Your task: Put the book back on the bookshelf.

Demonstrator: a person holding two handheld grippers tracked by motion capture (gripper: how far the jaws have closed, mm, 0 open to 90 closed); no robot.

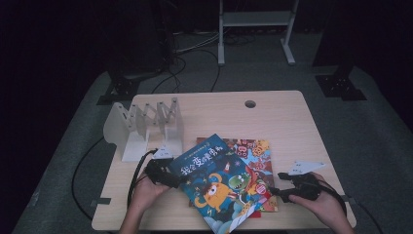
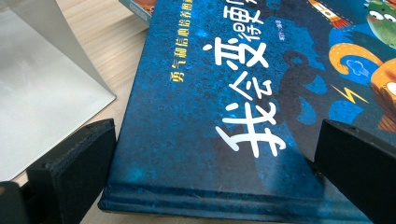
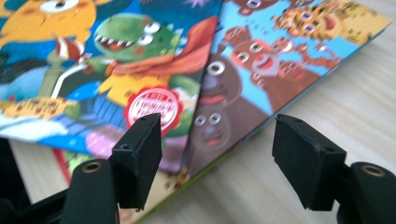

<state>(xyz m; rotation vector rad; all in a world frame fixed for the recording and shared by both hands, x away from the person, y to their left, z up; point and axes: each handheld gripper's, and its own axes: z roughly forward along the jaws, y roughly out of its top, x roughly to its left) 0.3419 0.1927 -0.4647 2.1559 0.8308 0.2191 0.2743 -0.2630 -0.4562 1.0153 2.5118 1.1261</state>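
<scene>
A big wooden table [image 1: 282,117] sat in a dark room. On its left side, toward the far edge, stood a white book rack [image 1: 141,127] with thin dividers.

Near the front of the table lay a stack of picture books. The blue book [image 1: 219,183] with white letters and a yellow monster was on top, turned at a slant. Under it lay a second book [image 1: 252,150] covered in small brown and orange faces, poking out on the far right side.

The left gripper [image 1: 168,176] was at the left edge of the blue book, just in front of the rack. In the left gripper view, its two black claws stood wide apart, one on each side of the book's near corner [image 2: 210,140]. They did not squeeze it.

The right gripper [image 1: 280,191] was at the right side of the stack. In the right gripper view, its claws were apart too. One hung over the corner of the books [image 3: 196,93] and the other over bare table.
</scene>
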